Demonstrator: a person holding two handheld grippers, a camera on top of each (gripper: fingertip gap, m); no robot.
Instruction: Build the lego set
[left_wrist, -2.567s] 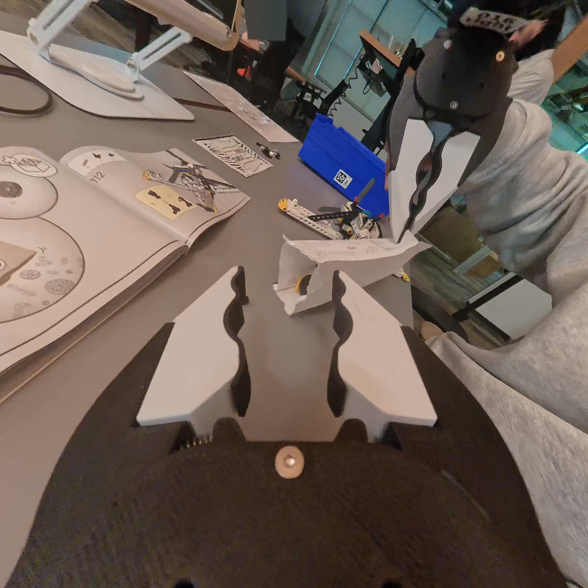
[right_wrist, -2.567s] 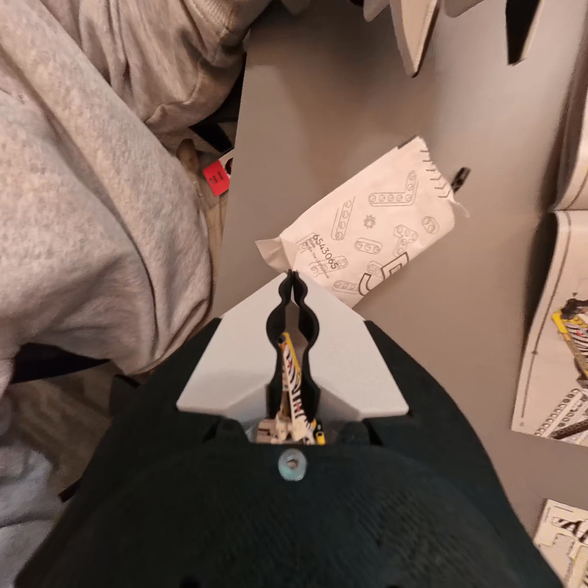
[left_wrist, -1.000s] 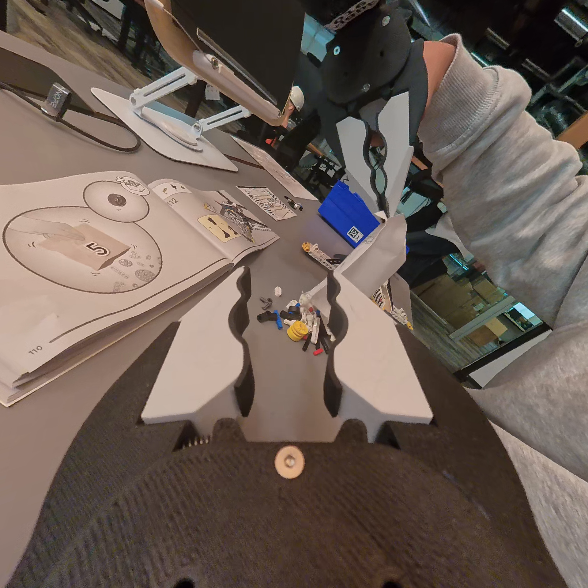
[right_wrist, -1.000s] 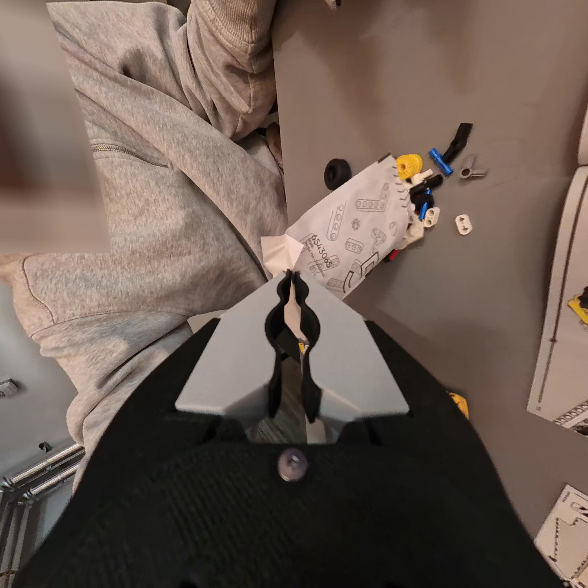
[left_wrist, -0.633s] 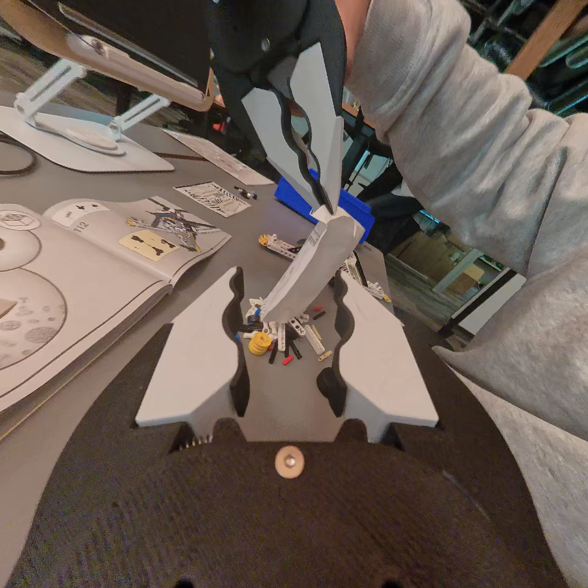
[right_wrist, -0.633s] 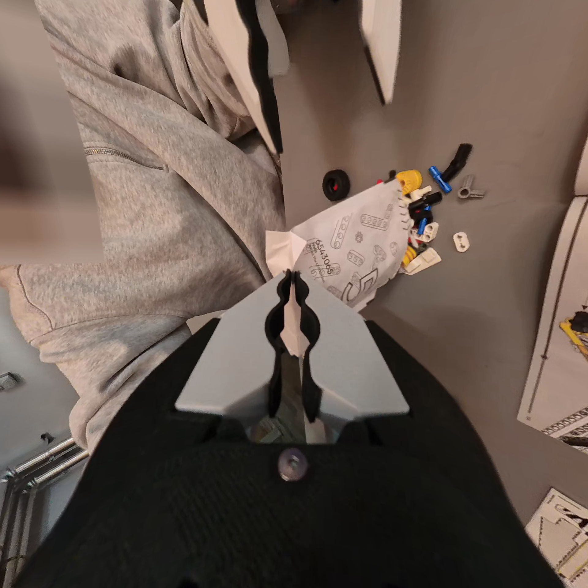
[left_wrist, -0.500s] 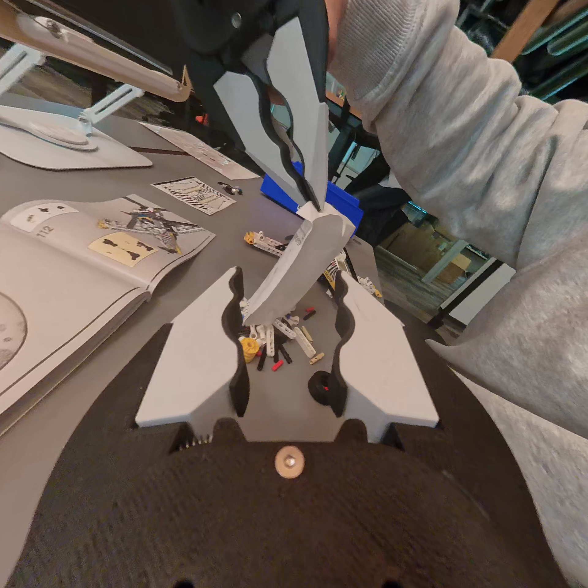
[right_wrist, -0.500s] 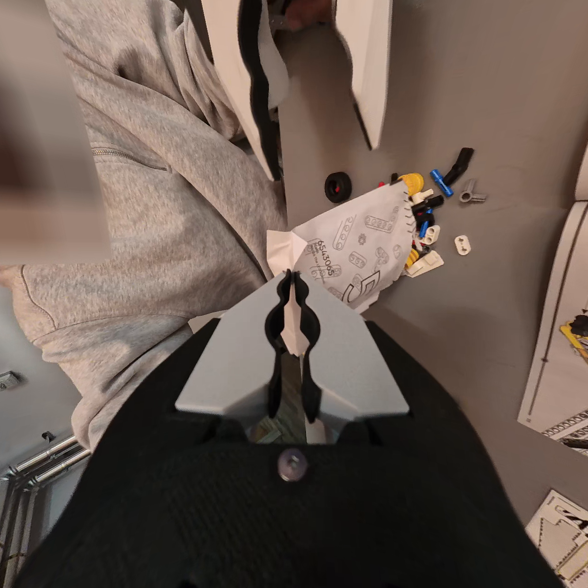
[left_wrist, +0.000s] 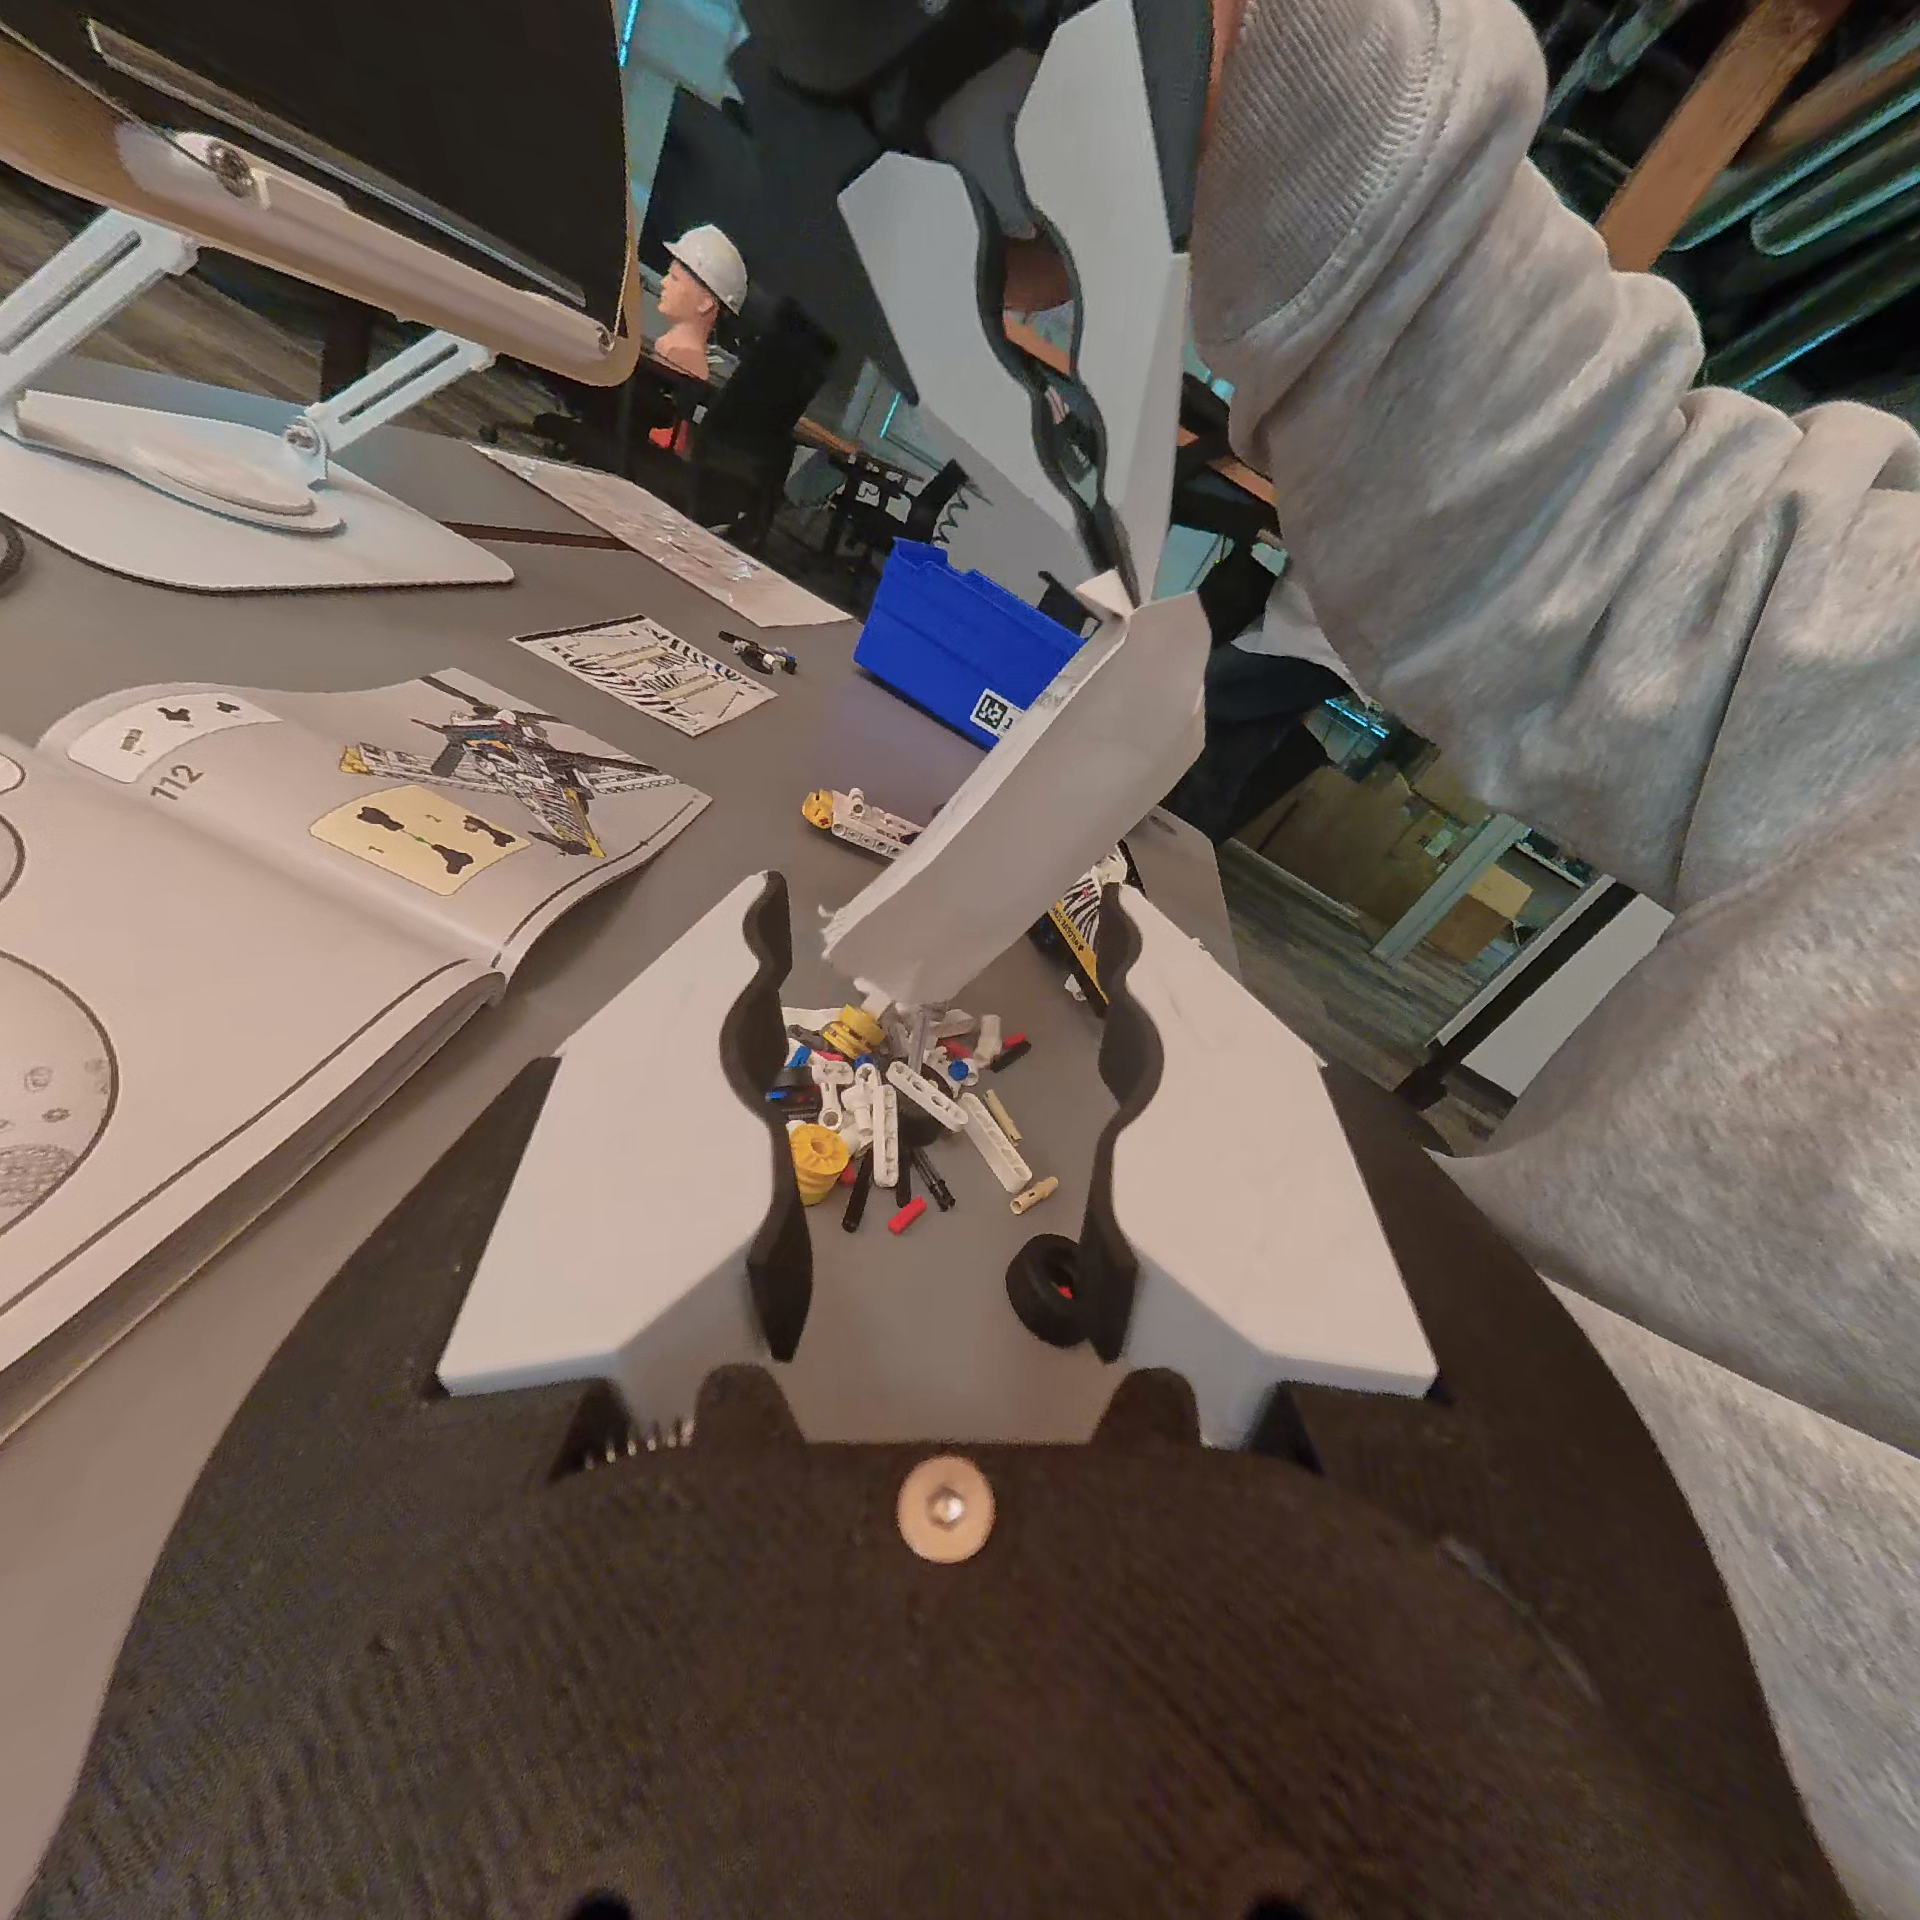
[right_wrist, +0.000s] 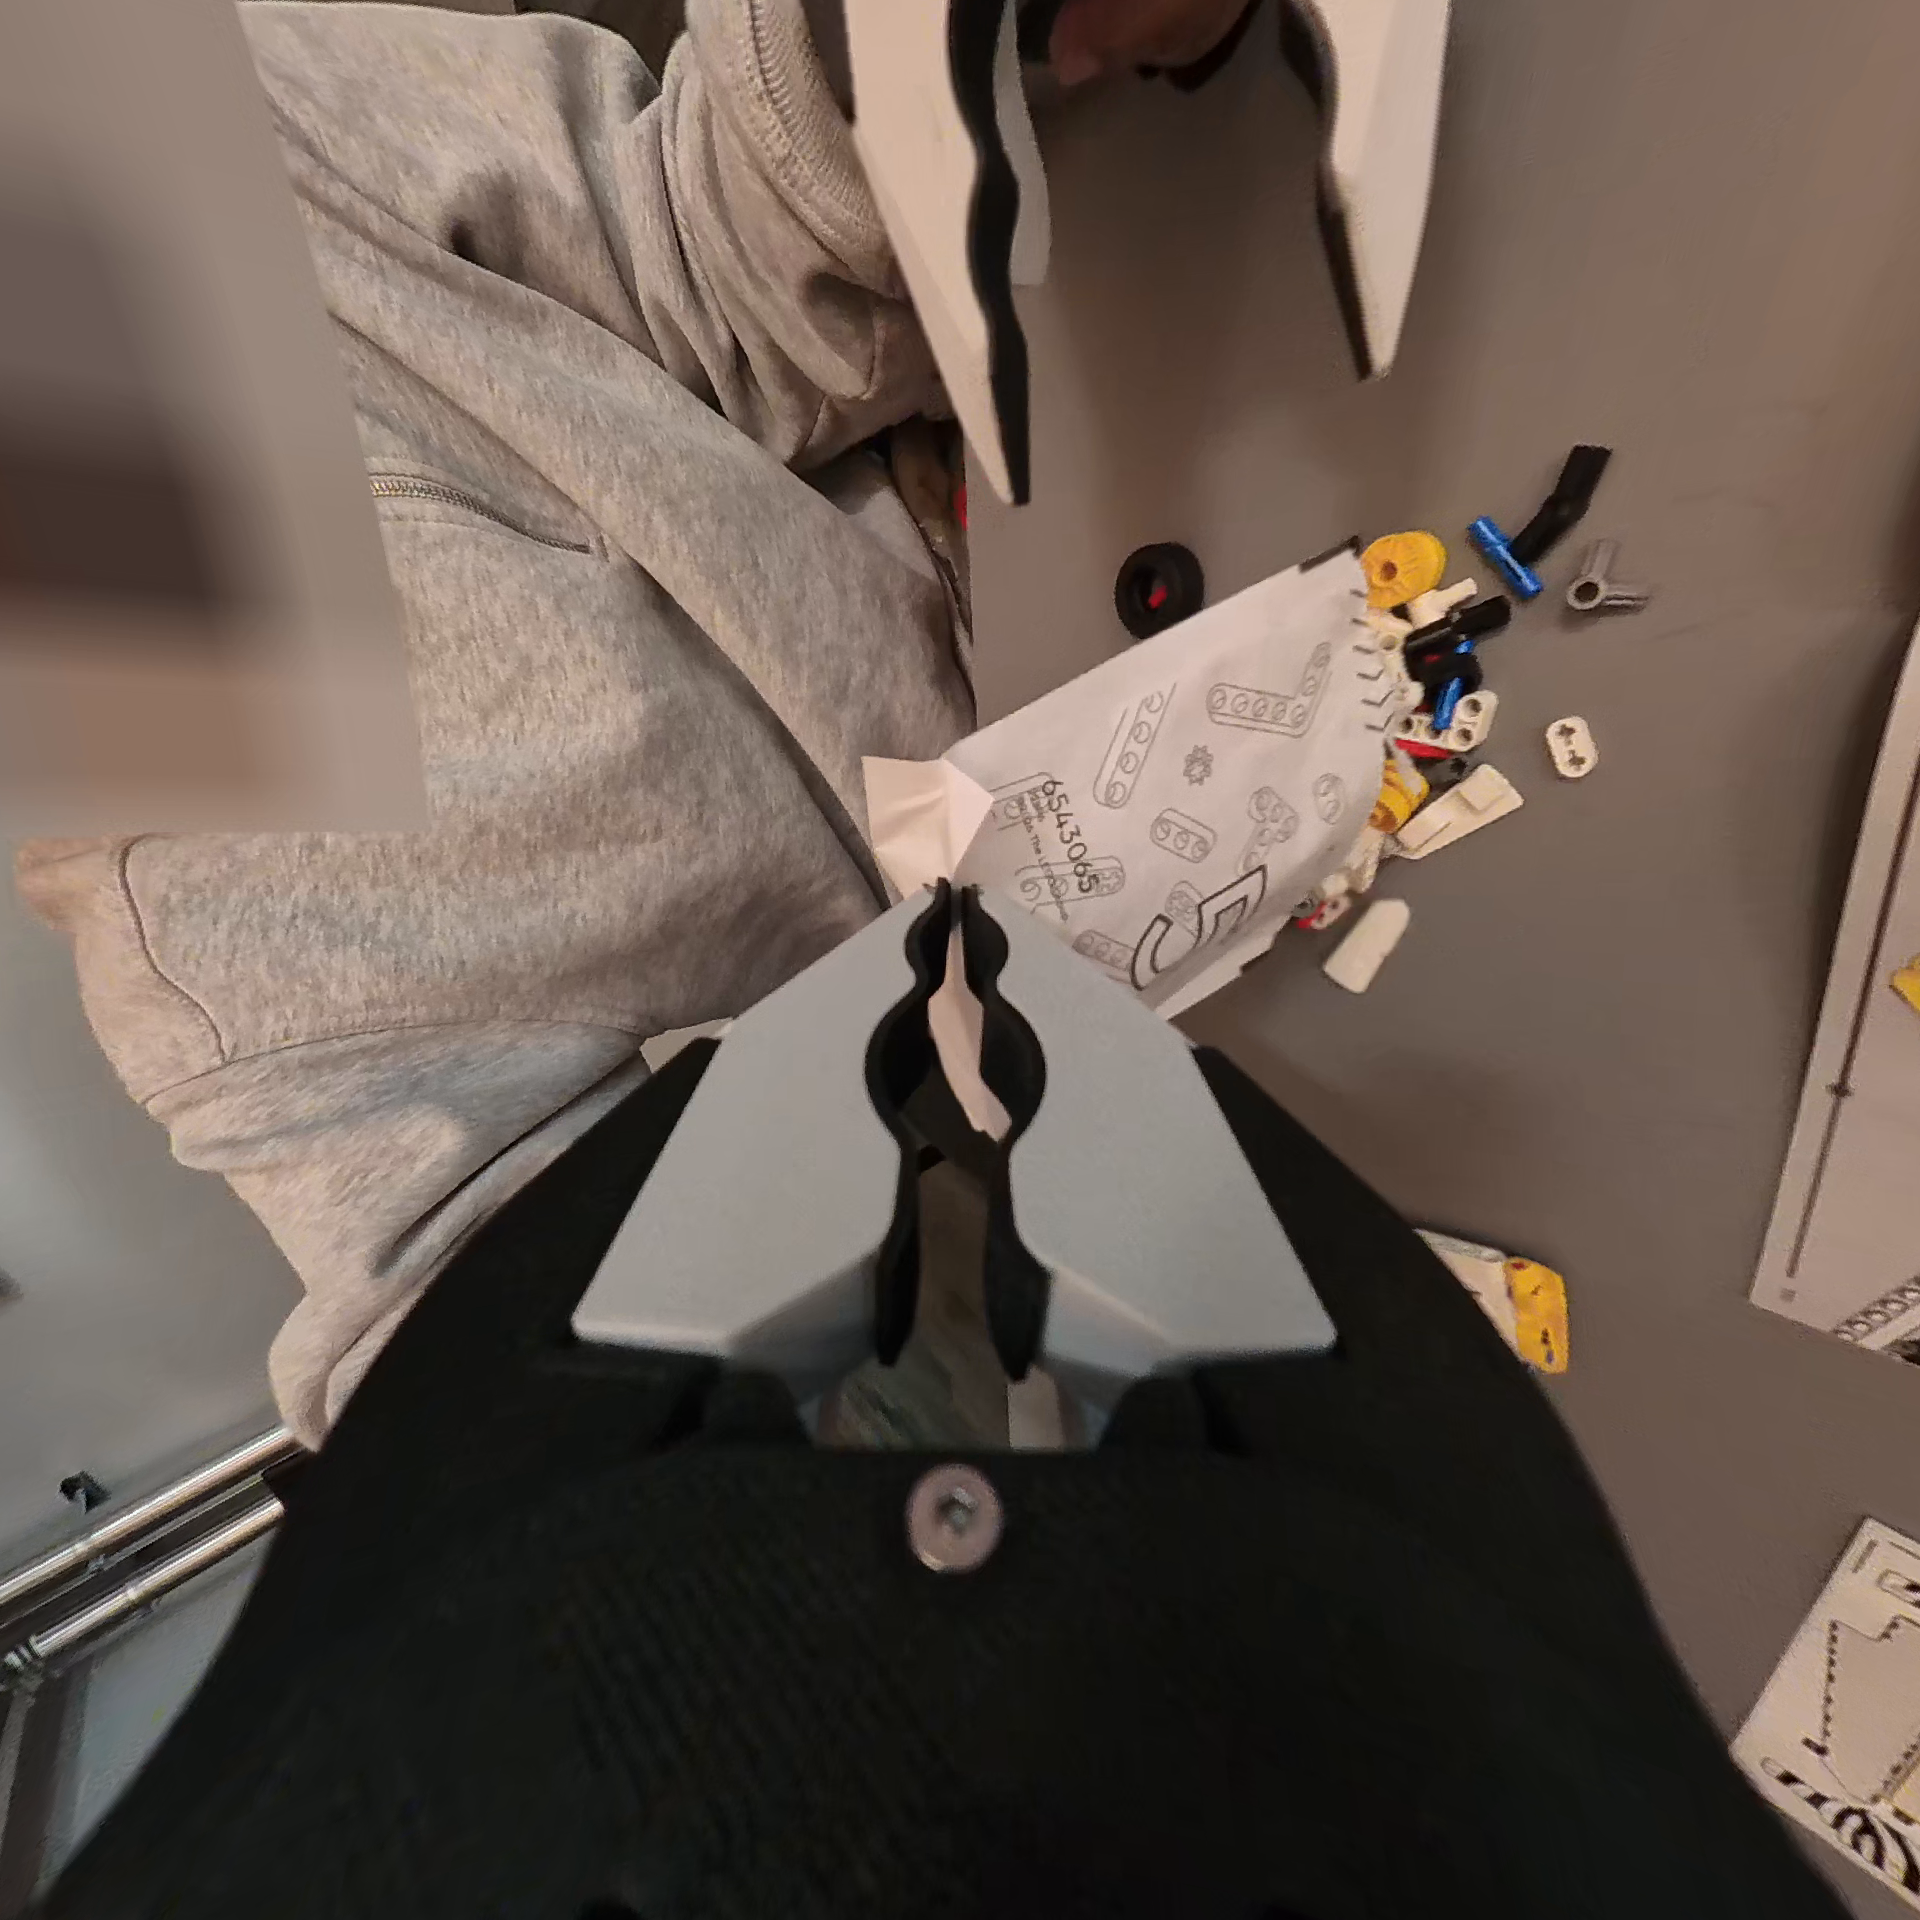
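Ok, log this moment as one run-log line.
right gripper: shut on paper parts bag, tipped mouth-down | lego pieces: spilled on table | left gripper: open, empty

The paper bag (right_wrist: 1164, 790), which lay flat on the bench (right_wrist: 1662, 208) 2.6 s ago, now hangs tilted from the right gripper (right_wrist: 954, 896), mouth down. Loose lego pieces (left_wrist: 894, 1101) have spilled out beneath that mouth, and a black tyre (left_wrist: 1044, 1288) has rolled clear of the pile. The left gripper (left_wrist: 940, 914) has moved in beside the pile.
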